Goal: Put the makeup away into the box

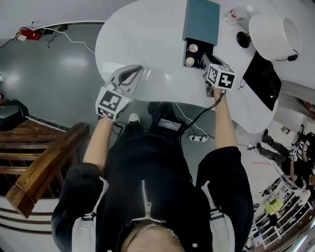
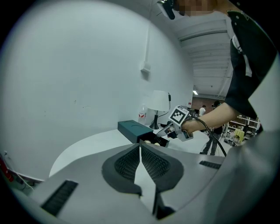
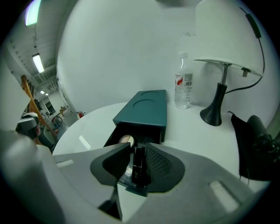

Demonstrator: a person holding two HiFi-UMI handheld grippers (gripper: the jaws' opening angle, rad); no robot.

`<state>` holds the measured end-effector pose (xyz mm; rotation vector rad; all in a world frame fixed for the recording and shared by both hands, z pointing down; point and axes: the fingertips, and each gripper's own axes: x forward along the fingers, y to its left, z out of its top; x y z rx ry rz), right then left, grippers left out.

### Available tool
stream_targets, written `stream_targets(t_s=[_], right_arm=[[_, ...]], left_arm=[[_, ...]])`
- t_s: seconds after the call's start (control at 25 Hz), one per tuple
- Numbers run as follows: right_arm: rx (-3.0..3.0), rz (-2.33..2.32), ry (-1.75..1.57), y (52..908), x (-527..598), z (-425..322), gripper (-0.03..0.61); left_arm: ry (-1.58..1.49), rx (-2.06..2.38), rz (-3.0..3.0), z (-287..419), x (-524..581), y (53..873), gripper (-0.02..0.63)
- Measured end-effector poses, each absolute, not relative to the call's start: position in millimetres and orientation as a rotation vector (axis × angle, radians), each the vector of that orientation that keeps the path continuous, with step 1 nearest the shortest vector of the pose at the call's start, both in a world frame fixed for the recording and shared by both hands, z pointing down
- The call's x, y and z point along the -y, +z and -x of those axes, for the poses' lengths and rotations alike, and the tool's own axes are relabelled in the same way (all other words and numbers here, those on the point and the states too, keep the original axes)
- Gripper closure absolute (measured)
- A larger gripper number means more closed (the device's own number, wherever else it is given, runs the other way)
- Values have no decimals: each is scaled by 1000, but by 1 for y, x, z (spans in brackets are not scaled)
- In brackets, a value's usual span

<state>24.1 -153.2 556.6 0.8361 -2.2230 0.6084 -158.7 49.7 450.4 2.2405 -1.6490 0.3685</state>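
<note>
A teal box [image 1: 201,19] lies on the white table [image 1: 147,34], its black drawer [image 1: 194,51] pulled out toward me. Two round compacts [image 1: 193,47] sit in the drawer. My right gripper [image 1: 205,60] hangs at the drawer's near right corner. In the right gripper view a black makeup tube [image 3: 139,165] stands between its jaws [image 3: 138,153] over the drawer front. The tube leans on the right pad, with a thin gap at the left one. My left gripper [image 1: 134,70] is shut and empty over the table's near edge, left of the box [image 2: 133,130].
A white lamp [image 1: 273,32] with a black base, a water bottle [image 1: 236,14] and a black cloth item [image 1: 263,74] stand right of the box. The table's curved front edge runs just below both grippers. Wooden stair rails [image 1: 44,167] lie at the lower left.
</note>
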Motion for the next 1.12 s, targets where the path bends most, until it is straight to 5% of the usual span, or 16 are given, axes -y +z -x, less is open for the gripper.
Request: stream_targets(t_s=[0.24, 0.48, 1.12], right_arm=[[2262, -863, 615, 550, 152, -23, 440], [2349, -927, 567, 517, 133, -26, 572], [2493, -1089, 447, 421, 13, -49, 572]], left_arm=[[381, 1652, -2228, 163, -51, 449, 600], [360, 1614, -2286, 155, -65, 445, 600], [344, 1512, -2459, 134, -122, 397, 600]])
